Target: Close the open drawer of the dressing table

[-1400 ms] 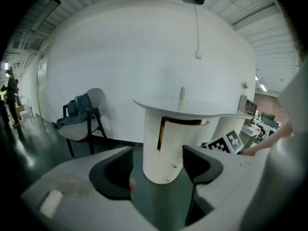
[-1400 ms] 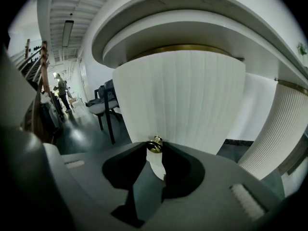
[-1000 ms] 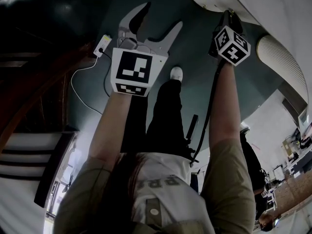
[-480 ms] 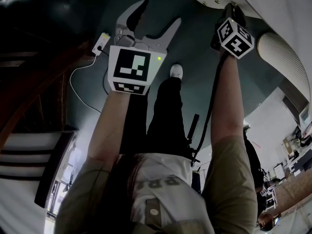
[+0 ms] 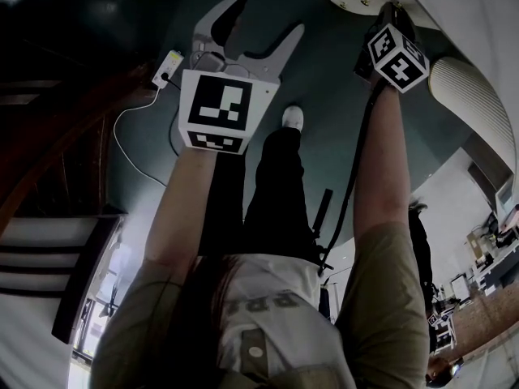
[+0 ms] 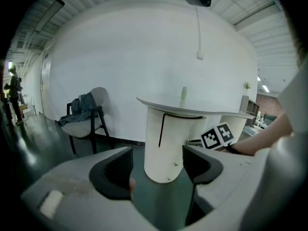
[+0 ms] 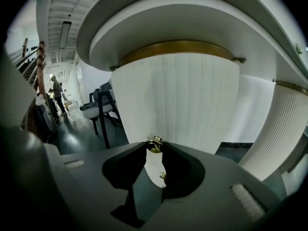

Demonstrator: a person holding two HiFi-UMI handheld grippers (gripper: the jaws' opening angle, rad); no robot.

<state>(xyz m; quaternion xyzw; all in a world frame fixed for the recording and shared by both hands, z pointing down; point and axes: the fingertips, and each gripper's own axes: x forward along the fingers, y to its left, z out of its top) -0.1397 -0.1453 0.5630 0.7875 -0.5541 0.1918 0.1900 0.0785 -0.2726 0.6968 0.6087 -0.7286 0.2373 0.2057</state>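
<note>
The white dressing table [image 7: 192,13] has a rounded, ribbed drawer front [image 7: 178,105] with a small brass knob [image 7: 154,144]. My right gripper [image 7: 154,148] is shut on that knob, its dark pads pinching it from both sides. In the head view the right gripper [image 5: 388,19] reaches the table's edge at the top right, its jaws hidden behind its marker cube [image 5: 397,55]. My left gripper [image 5: 263,23] hangs open above the dark floor with nothing between its jaws. In the left gripper view the left gripper [image 6: 156,165] faces the table's ribbed pedestal [image 6: 166,143].
A chair with clothes draped on it [image 6: 86,114] stands by the wall. A white power strip [image 5: 166,71] and its cable lie on the floor at left, beside wooden stairs [image 5: 49,177]. A second ribbed pedestal [image 7: 284,129] stands at right. A person [image 7: 57,93] stands far off.
The right gripper has edged a little up the head view, closer to the table, still on the knob. The left gripper has stayed open and almost still.
</note>
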